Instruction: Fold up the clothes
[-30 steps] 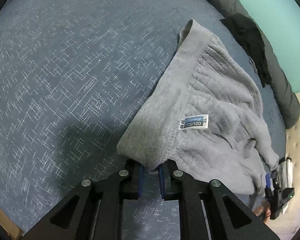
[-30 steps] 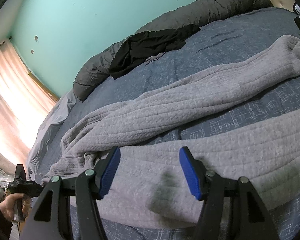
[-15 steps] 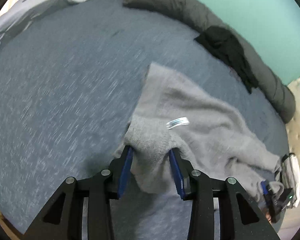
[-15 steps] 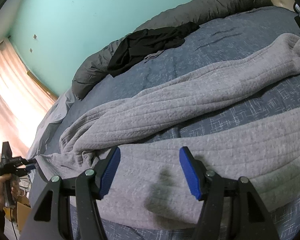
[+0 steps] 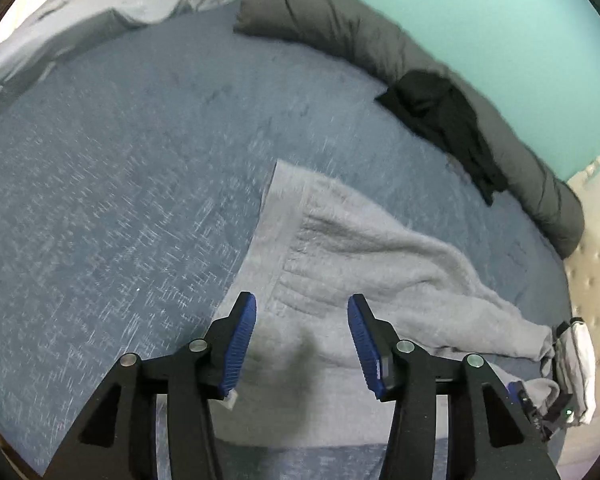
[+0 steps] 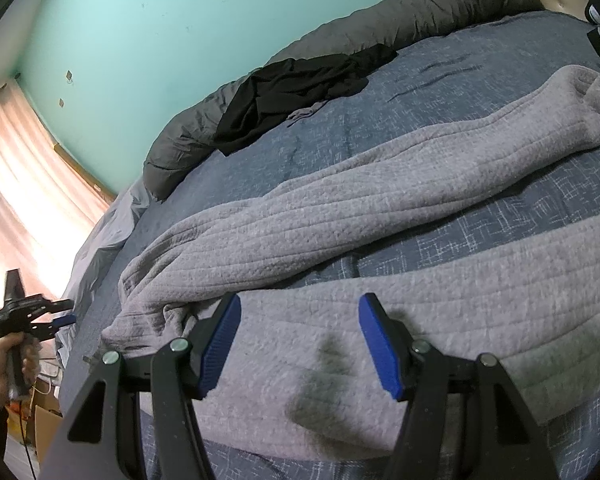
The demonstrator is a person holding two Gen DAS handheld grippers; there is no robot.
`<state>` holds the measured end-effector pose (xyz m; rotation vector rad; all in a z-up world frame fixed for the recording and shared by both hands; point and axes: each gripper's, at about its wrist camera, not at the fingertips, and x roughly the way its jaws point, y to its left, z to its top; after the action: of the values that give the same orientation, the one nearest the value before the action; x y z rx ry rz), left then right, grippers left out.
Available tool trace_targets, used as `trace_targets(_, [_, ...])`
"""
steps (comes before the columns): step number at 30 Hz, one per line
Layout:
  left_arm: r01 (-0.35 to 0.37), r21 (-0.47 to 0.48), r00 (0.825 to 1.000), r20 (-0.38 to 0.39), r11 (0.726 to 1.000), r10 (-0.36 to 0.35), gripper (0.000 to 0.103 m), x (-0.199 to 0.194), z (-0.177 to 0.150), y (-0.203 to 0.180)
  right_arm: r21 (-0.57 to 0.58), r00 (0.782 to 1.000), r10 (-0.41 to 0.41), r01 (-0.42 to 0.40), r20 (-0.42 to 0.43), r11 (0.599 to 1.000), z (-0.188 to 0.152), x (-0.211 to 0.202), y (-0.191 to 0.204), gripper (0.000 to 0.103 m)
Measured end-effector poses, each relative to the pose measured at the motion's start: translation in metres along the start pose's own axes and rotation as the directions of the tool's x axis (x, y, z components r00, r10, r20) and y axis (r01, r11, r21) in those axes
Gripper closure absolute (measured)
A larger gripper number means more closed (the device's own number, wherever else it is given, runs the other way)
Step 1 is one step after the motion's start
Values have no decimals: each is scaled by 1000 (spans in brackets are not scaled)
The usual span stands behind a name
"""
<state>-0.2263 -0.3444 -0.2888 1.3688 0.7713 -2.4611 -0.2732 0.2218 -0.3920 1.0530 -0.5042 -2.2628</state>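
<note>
So we had the grey sweatpants [image 5: 352, 248] spread across the blue bedspread [image 5: 120, 168], filling the lower middle and right of the left wrist view, waistband edge running up toward the centre. Our left gripper [image 5: 302, 334] hung over that waistband end with its jaws opening and nothing between the pads, cloth lying flat under it. Probably we'd just laid that end down where we wanted it.

Our right gripper [image 6: 300, 344] sat wide apart too, empty, low over one leg in the bottom half of its view, the other leg stretching to the upper right. Looked like it was just parked there waiting to pick a spot for the fold.

The black garment [image 6: 296, 92] sat up top on the rolled grey duvet [image 6: 420, 12], out of the way.
</note>
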Motion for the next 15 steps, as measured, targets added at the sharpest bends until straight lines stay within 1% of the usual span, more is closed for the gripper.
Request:
trace_targets(2, [-7,8,1000,-14,1000,7,51,14,6,0,0,1000,-2,2,-2,1000,-1,1,0,41])
trace_targets(5, [-56,73,998,-3,996,56,50,34,21,-8,-3,1000,-6,6,-7,1000,-1,3,0,41])
trace_targets(8, [-56,78,998,-11,995,57,48,58,41,-10,-2,1000,-10,10,-13,1000,-2,5,-2,41])
trace_targets(11, [-66,84,998,-4,994,66,48,71,55,-10,-5,1000,-17,17,-21,1000,-2,7,-3,41])
trace_targets(15, [-92,77,995,-25,993,94,48,91,66,-3,-37,999,-36,35,-26,999,-3,11,0,41])
